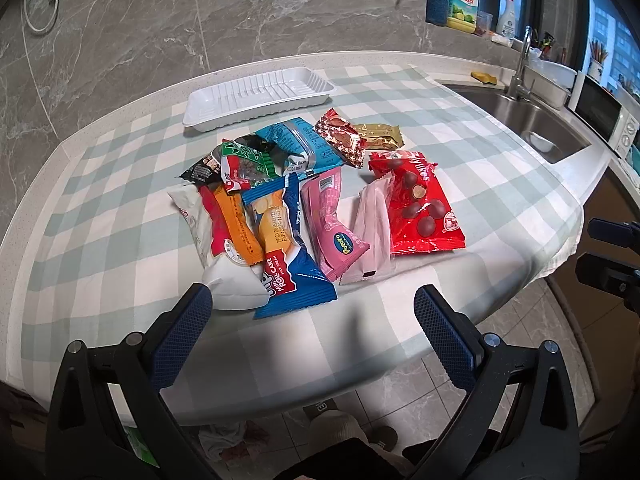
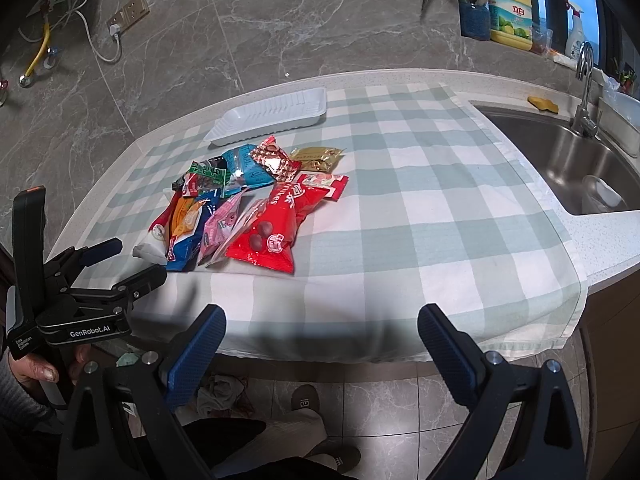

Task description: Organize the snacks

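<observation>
A heap of snack packets (image 1: 304, 208) lies on a checked cloth (image 1: 460, 128), just in front of an empty white tray (image 1: 260, 98). The left gripper (image 1: 312, 320) and right gripper (image 2: 322, 340) hover at the counter's near edge, both spread wide, holding nothing. The wrappers overlap and look slick; a pinch could drag a neighbour, or nudge the red bag (image 1: 420, 204) toward the sink (image 1: 532, 116).

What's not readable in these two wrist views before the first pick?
- Black packet: mostly under the green packet in both views; its print is too small.
- Red chocolate-ball bag: in the right wrist view it overlaps the pale pink packet.
- Right gripper: open in its own view; in the left wrist view only a dark part shows at the right edge.
</observation>
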`<move>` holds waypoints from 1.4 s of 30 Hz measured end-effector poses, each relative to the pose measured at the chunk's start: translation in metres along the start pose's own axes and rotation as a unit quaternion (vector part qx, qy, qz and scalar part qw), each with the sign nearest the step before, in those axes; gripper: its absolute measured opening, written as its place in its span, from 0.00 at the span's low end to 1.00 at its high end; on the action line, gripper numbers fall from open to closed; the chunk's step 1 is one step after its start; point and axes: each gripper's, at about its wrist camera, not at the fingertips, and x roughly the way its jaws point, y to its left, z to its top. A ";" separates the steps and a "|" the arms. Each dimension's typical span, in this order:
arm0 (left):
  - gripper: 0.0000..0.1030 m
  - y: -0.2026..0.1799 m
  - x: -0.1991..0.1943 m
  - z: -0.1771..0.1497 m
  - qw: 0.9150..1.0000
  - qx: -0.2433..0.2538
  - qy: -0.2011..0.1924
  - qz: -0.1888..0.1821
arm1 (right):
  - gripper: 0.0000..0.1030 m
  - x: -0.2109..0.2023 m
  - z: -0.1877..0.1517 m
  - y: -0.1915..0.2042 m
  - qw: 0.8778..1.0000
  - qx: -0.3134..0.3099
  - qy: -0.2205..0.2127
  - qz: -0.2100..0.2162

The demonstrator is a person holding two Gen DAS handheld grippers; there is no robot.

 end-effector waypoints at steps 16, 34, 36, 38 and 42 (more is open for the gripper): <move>0.99 0.000 0.000 0.000 1.000 0.000 -0.001 0.001 | 0.96 0.000 0.001 0.002 1.000 -0.001 0.000 0.001; 0.99 -0.001 0.000 0.000 1.000 0.001 0.000 0.001 | 0.96 0.002 0.002 0.005 1.000 -0.002 0.000 0.001; 0.99 -0.001 0.000 0.000 1.000 0.000 -0.001 0.000 | 0.96 0.003 0.003 0.006 1.000 -0.002 0.000 0.001; 0.99 -0.001 0.000 0.000 1.000 0.000 0.000 0.001 | 0.96 0.003 0.003 0.006 1.000 -0.003 0.001 0.001; 0.99 -0.001 0.000 0.000 1.000 0.000 0.000 0.001 | 0.96 0.003 0.003 0.009 1.000 -0.004 0.000 0.001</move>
